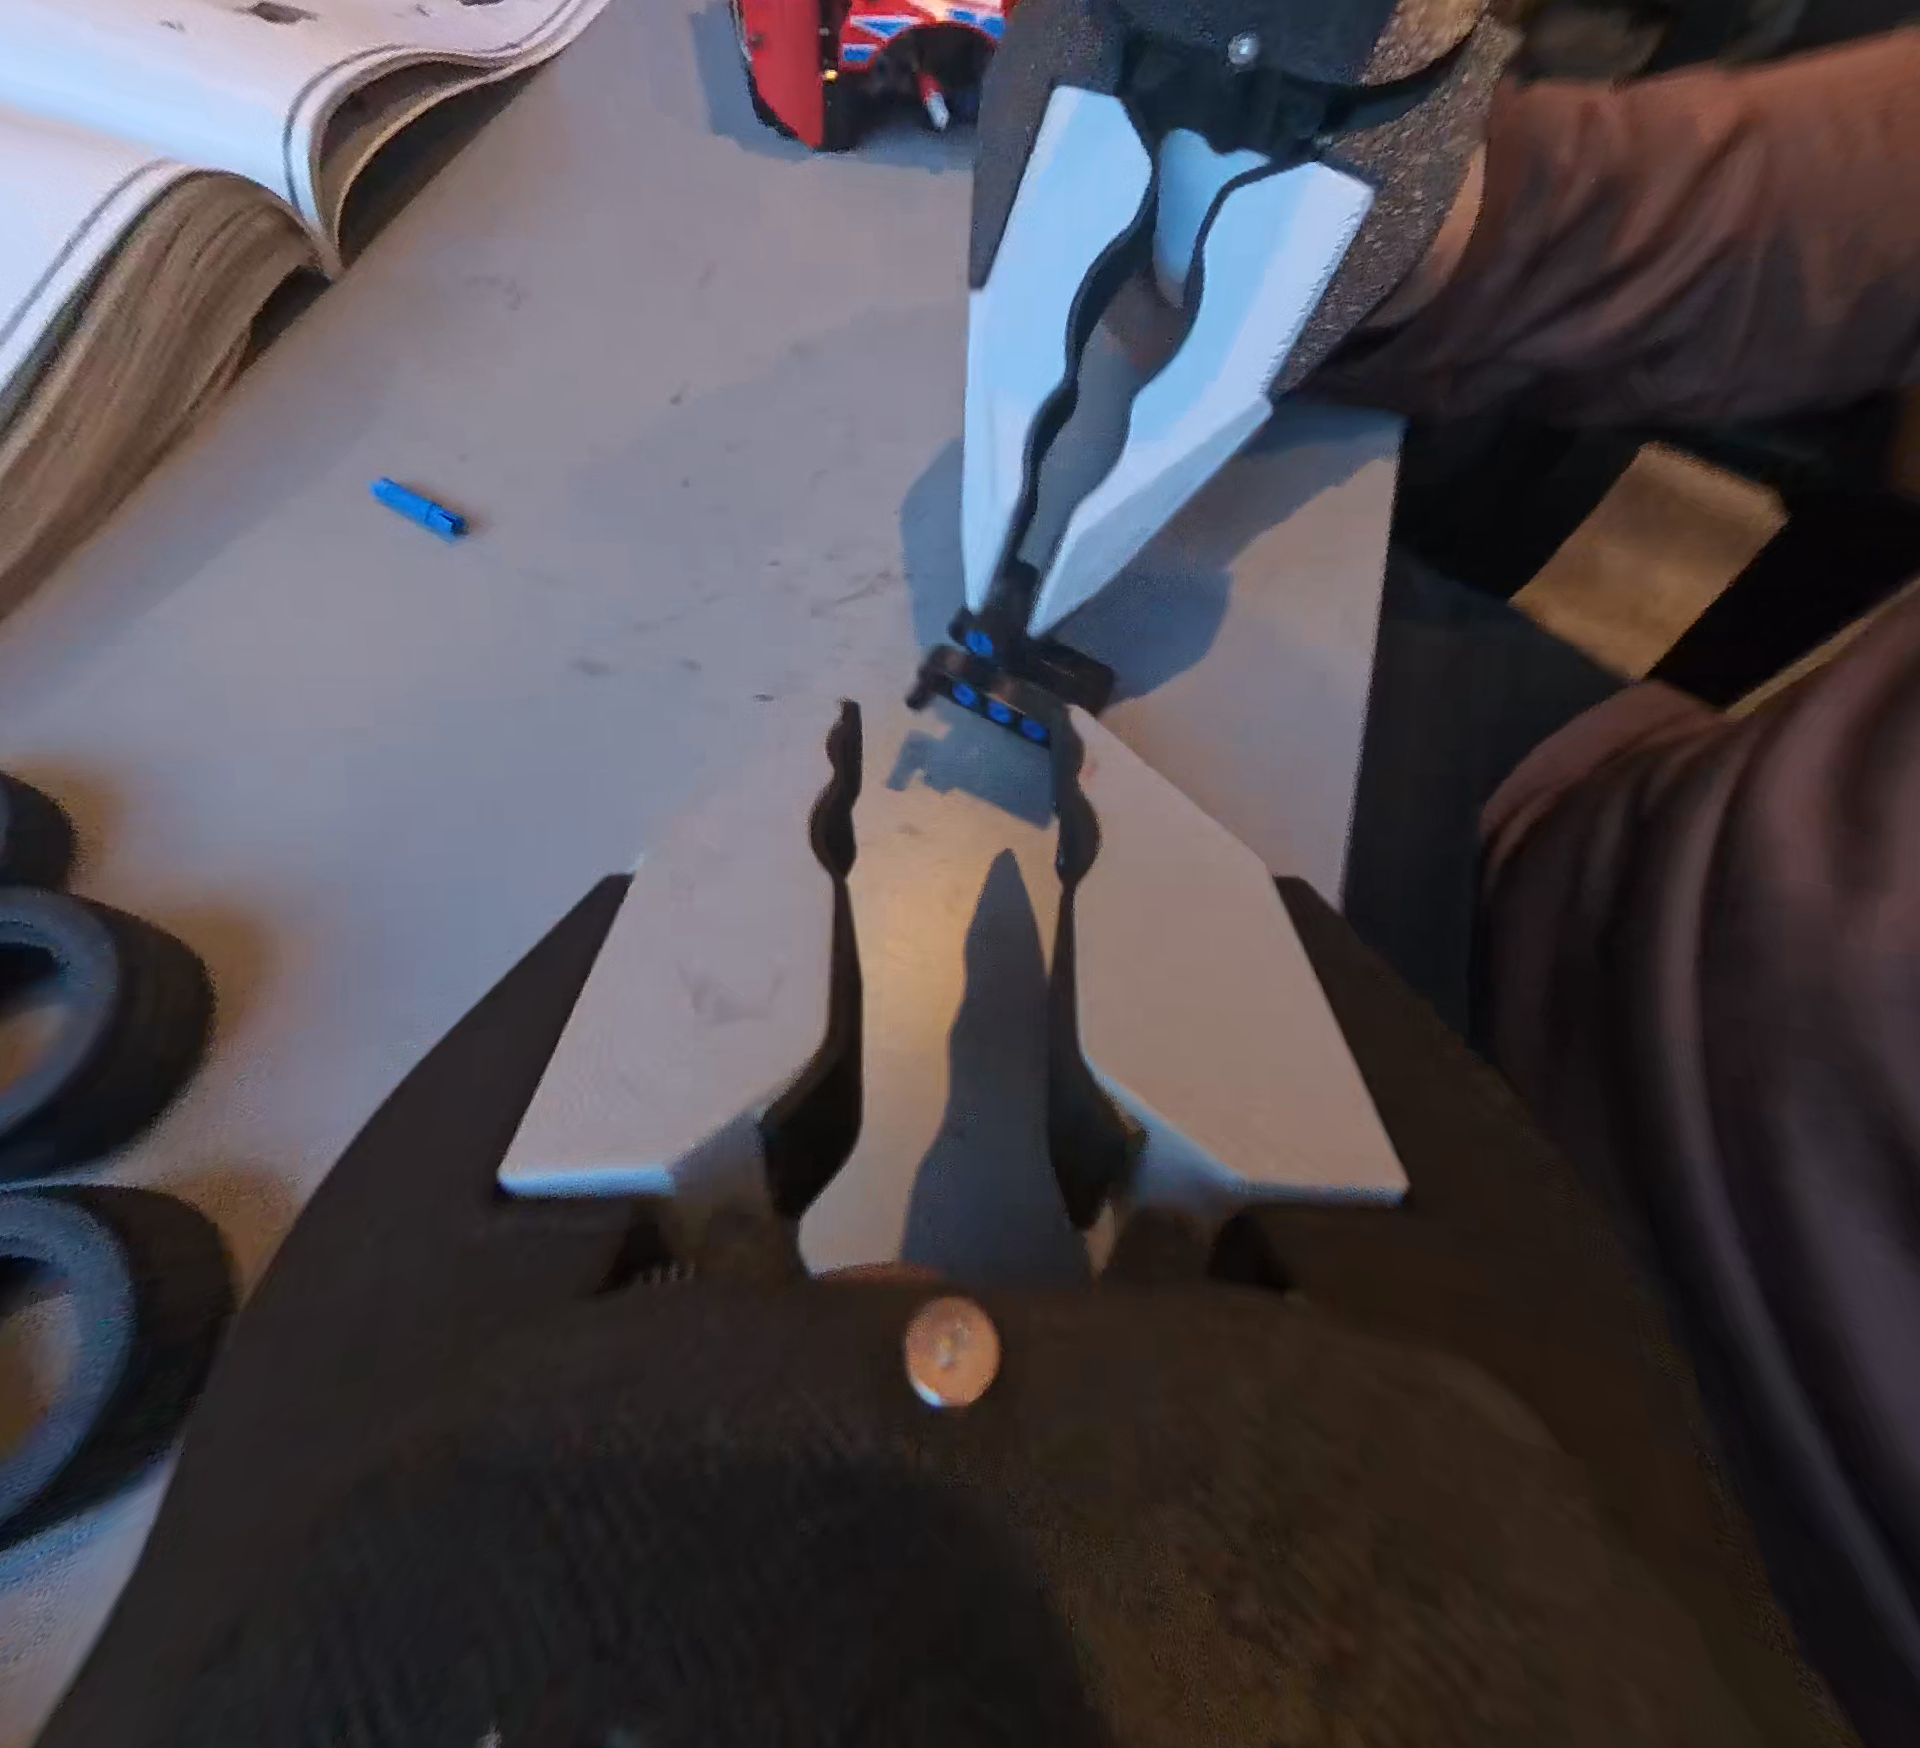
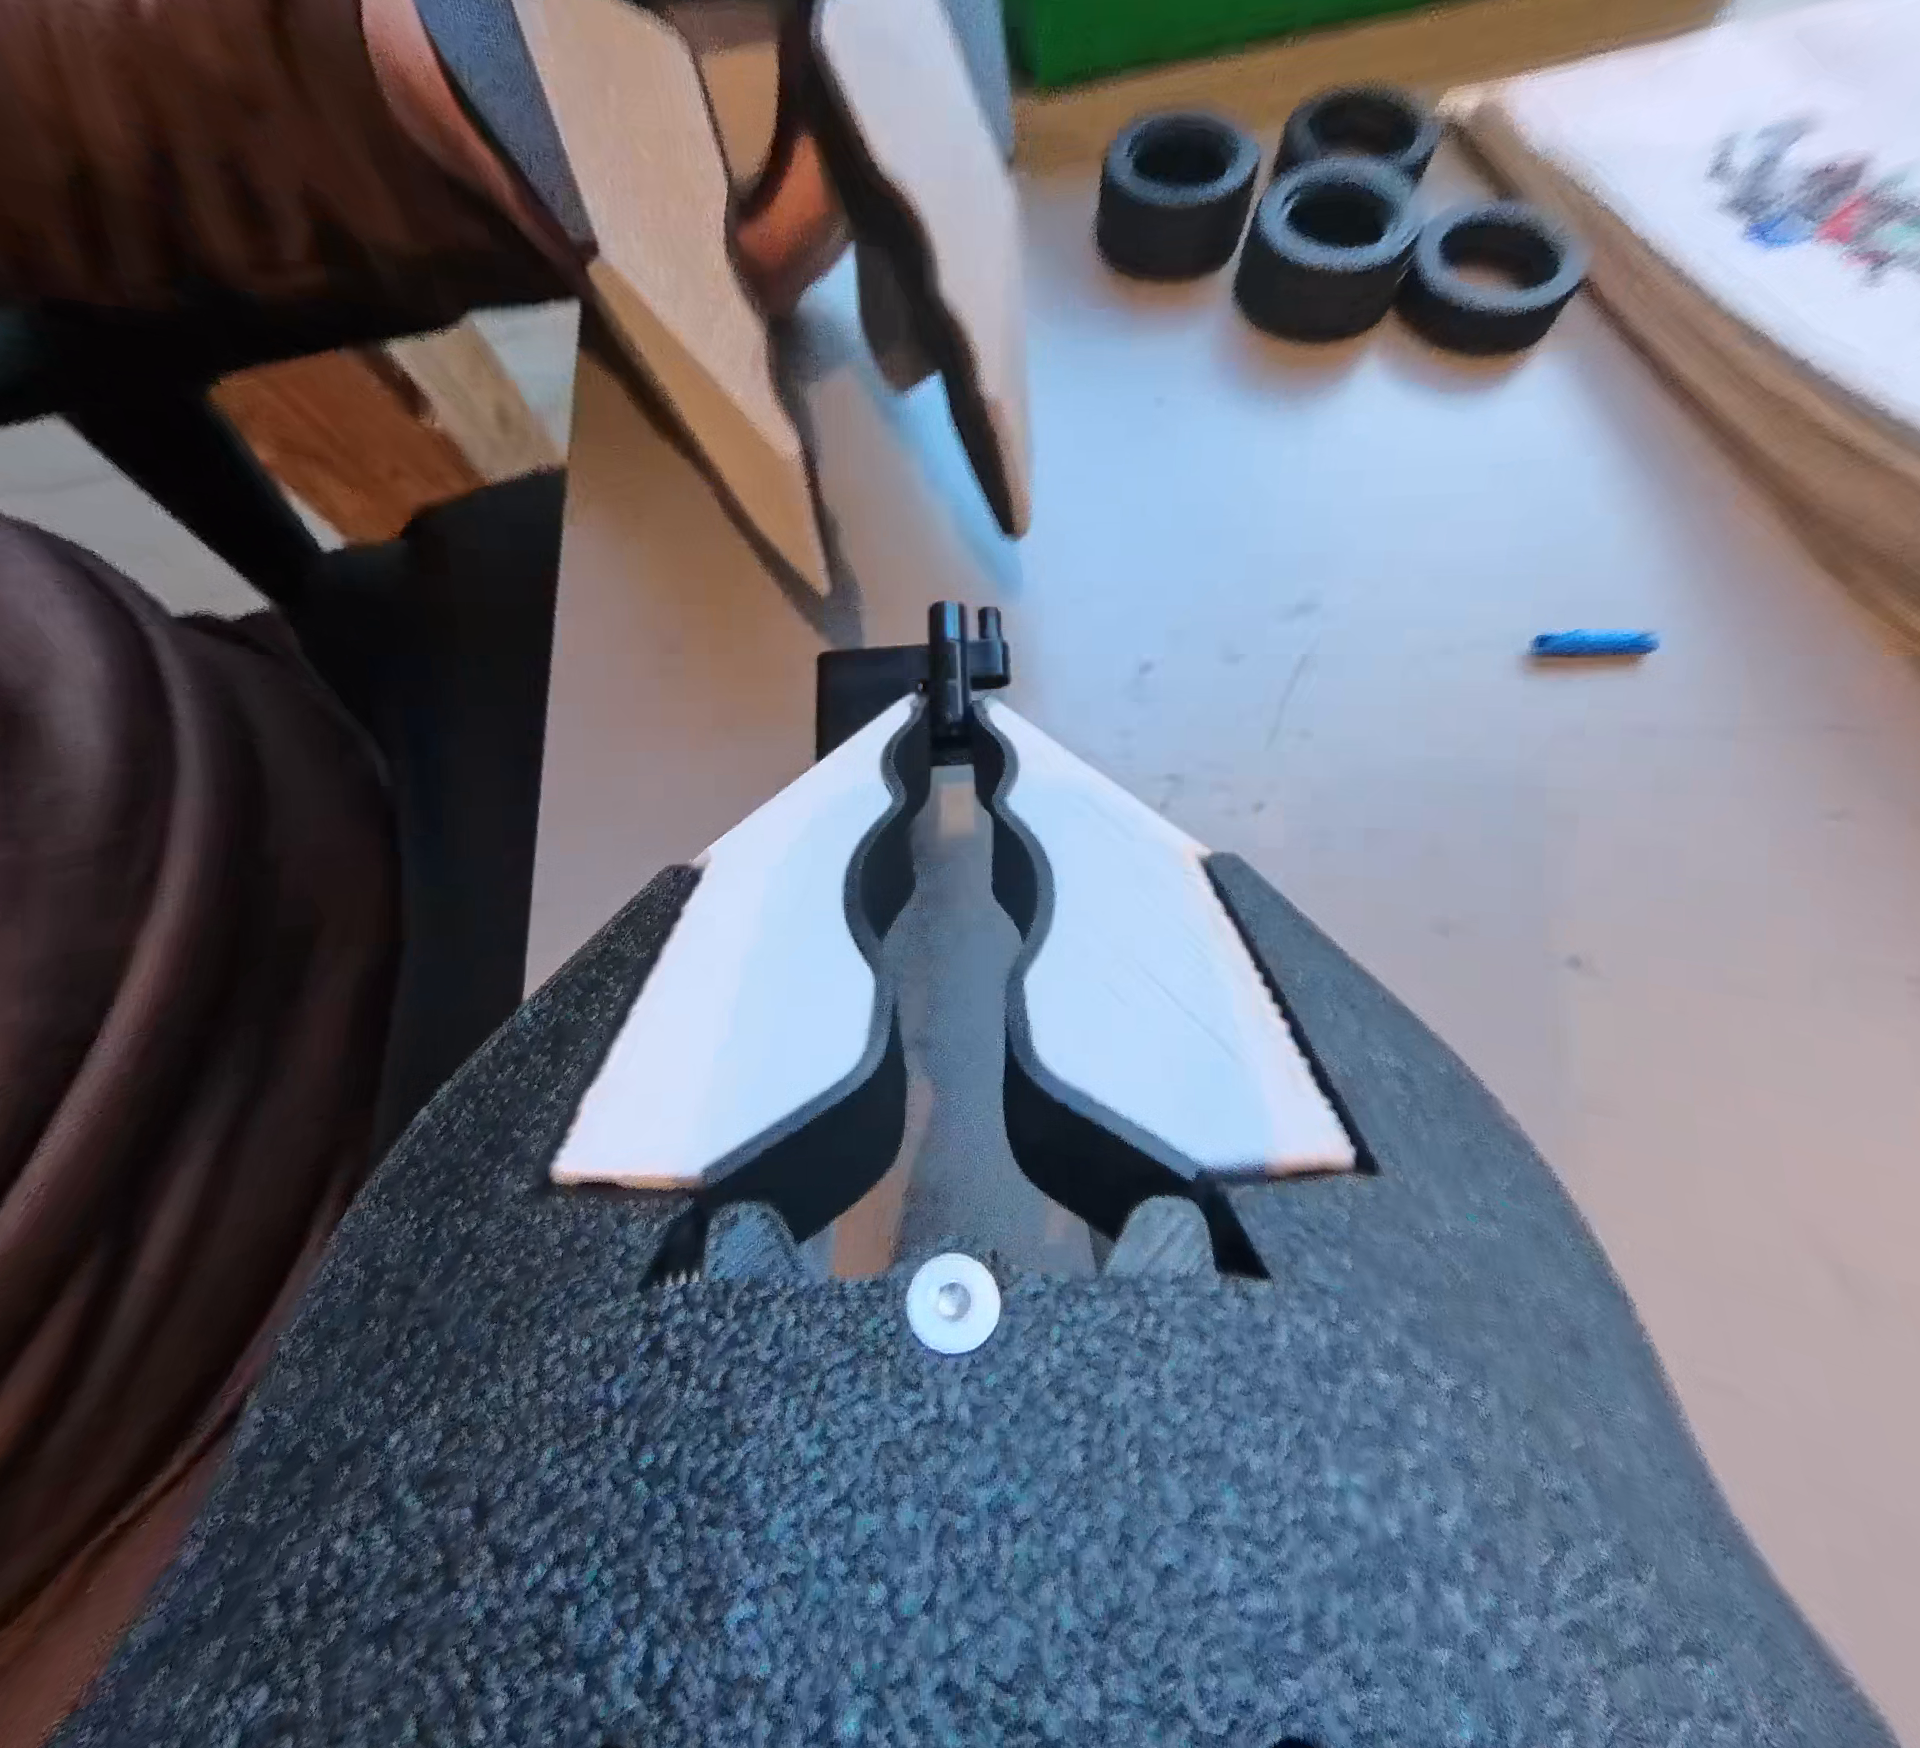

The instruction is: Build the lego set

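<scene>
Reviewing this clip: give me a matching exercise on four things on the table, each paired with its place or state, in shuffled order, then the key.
Things:
1. black beam assembly
2. blue pin
3. black tyres
4. instruction booklet

States:
A. lying loose on the bare table
B. open, at the table's far side
C. clamped in the right tongs
D. grouped together, upright on their sides

Pairs: 1-C, 2-A, 3-D, 4-B

Small black lego piece (image 2: 961, 659) with blue pins, pinched in right gripper (image 2: 948, 711)
</scene>
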